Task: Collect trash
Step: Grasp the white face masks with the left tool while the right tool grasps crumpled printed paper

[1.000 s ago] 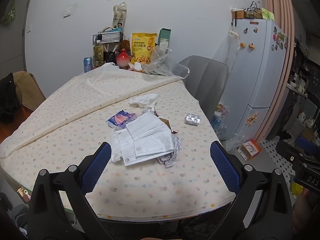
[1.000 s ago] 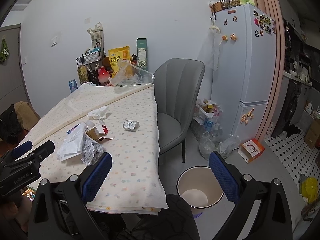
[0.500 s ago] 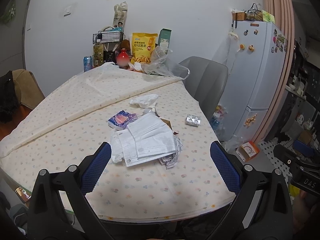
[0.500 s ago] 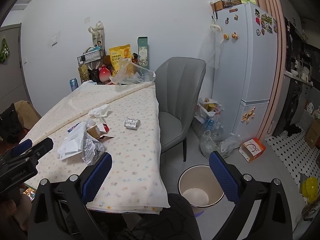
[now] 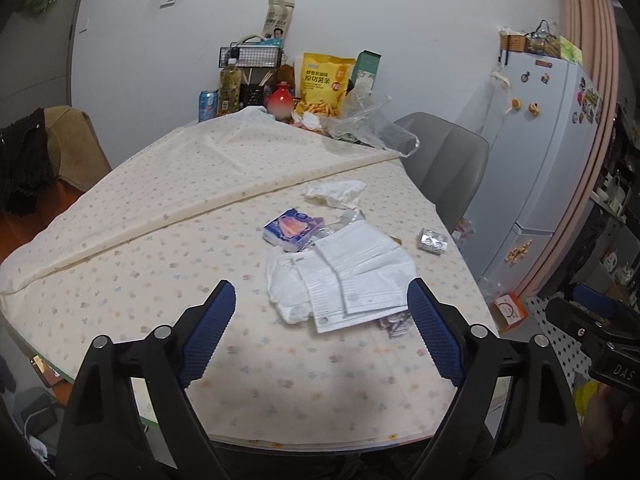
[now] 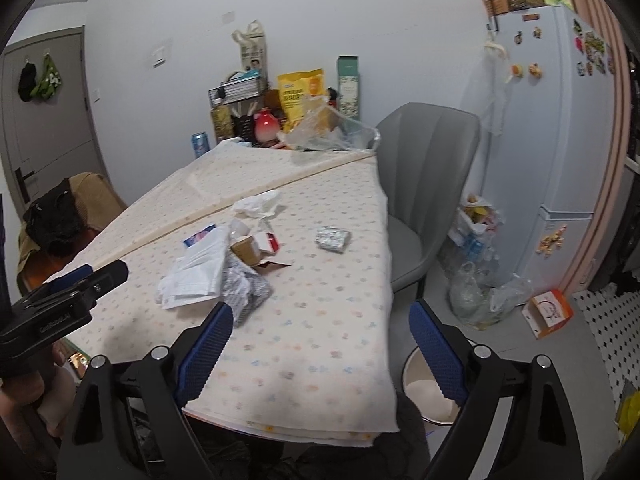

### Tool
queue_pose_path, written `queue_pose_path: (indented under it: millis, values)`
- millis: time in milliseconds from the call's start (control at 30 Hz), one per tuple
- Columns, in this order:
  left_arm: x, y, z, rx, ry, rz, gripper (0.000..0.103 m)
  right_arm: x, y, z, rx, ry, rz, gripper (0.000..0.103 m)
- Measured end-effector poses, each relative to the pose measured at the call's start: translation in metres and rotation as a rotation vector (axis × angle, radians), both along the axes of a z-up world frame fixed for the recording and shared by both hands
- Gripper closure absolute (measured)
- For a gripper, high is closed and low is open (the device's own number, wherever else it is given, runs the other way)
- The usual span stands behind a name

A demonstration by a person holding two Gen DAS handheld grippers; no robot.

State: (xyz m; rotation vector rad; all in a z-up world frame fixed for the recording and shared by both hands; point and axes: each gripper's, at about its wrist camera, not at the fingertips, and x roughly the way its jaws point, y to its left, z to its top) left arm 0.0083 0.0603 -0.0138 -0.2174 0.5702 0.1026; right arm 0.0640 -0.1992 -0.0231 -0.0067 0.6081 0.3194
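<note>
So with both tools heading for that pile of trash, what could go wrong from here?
The face masks lie loosely stacked over crumpled wrappers, so a pinch may lift only one layer and scatter the rest. The foil blister pack sits apart near the table's edge and could get knocked off. The bin is low beside the table, so a drop might miss.

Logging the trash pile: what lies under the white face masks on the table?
Under the white pleated face masks: a crumpled silvery printed wrapper pokes out, a brown cardboard box sits at their edge. Anything further beneath is covered.
</note>
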Motion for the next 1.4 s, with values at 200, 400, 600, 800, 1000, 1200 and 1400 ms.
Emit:
queue_pose_path:
  millis: [200, 400, 600, 800, 1000, 1200, 1400]
  values:
    - [0.012, 0.009, -0.011, -0.042, 0.025, -0.02, 0.031, 0.012, 0.013, -0.01, 0.0, 0.035, 0.024, 0.02]
    - [0.031, -0.009, -0.019, -0.043, 0.052, -0.096, 0.032, 0.023, 0.009, -0.023, -0.001, 0.082, 0.016, 0.023]
    - [0.055, -0.033, -0.02, -0.024, 0.071, -0.162, 0.033, 0.033, 0.0, -0.036, 0.019, 0.119, 0.008, 0.025]
    - [0.083, -0.053, -0.03, 0.009, 0.13, -0.194, 0.035, 0.046, -0.003, -0.051, 0.045, 0.148, 0.04, 0.025]
    - [0.097, -0.062, -0.037, -0.006, 0.193, -0.223, 0.091, 0.064, -0.004, -0.065, 0.153, 0.182, 0.115, 0.025]
    - [0.085, -0.059, -0.015, 0.0, 0.128, -0.207, 0.092, 0.079, 0.003, -0.07, 0.23, 0.216, 0.163, 0.025]
    - [0.072, -0.038, 0.008, 0.02, 0.077, -0.139, 0.092, 0.086, 0.027, -0.068, 0.229, 0.229, 0.217, 0.025]
